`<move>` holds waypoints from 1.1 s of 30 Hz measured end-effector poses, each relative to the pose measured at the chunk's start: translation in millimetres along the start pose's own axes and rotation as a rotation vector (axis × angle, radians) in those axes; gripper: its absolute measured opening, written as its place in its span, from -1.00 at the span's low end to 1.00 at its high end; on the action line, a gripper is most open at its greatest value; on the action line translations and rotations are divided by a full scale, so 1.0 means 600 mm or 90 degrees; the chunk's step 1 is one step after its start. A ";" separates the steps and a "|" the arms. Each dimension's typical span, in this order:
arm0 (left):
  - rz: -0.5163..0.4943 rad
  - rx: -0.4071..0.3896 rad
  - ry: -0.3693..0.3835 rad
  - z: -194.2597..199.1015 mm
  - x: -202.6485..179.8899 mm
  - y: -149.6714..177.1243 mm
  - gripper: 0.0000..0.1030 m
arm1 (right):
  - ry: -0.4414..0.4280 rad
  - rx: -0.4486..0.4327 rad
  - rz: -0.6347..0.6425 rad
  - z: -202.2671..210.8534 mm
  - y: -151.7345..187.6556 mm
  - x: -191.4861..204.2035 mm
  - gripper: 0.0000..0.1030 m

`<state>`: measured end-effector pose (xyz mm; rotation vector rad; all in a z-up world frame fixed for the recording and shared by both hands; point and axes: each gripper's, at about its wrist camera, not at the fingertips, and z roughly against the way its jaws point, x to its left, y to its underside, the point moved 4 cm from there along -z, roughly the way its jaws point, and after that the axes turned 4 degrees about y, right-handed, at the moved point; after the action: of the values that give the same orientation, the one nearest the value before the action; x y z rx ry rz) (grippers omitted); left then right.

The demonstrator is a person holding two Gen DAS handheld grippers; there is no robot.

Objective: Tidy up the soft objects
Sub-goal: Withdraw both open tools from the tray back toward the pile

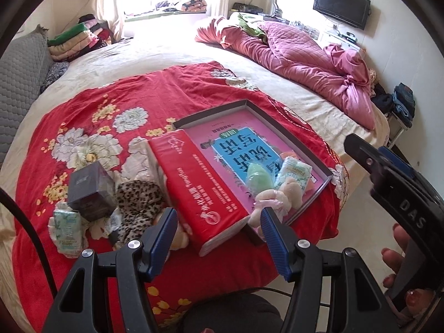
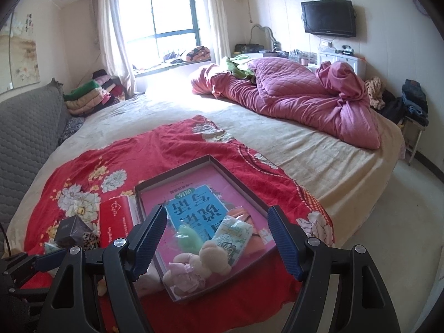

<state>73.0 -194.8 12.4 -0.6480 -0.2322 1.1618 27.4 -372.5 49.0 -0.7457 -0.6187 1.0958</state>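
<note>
A shallow pink-lined box lies on a red floral blanket. In it are a green sponge, a small tissue pack and a beige plush bear. A large red tissue pack leans on the box's left rim. My left gripper is open, just above its near end. My right gripper is open above the box's contents. A leopard-print cloth, a second tissue pack and a dark cube box lie left.
The blanket lies on a cream bed. A crumpled pink quilt lies at the far right. A grey quilted headboard and stacked folded clothes are on the left. The floor is to the right.
</note>
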 end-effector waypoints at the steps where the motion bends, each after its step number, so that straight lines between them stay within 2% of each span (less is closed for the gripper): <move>1: 0.003 -0.001 0.002 0.004 0.003 0.001 0.20 | -0.004 0.000 0.002 0.005 0.000 0.005 0.48; 17: 0.053 -0.026 -0.019 0.058 0.086 0.019 0.20 | -0.051 -0.025 0.078 0.068 -0.005 0.110 0.48; 33: 0.119 -0.023 -0.042 0.073 0.190 0.052 0.20 | -0.088 -0.008 0.144 0.069 0.020 0.196 0.48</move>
<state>72.8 -69.0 11.3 -0.6739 -0.2533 1.3622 29.3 -250.2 74.1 -0.7681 -0.6696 1.3614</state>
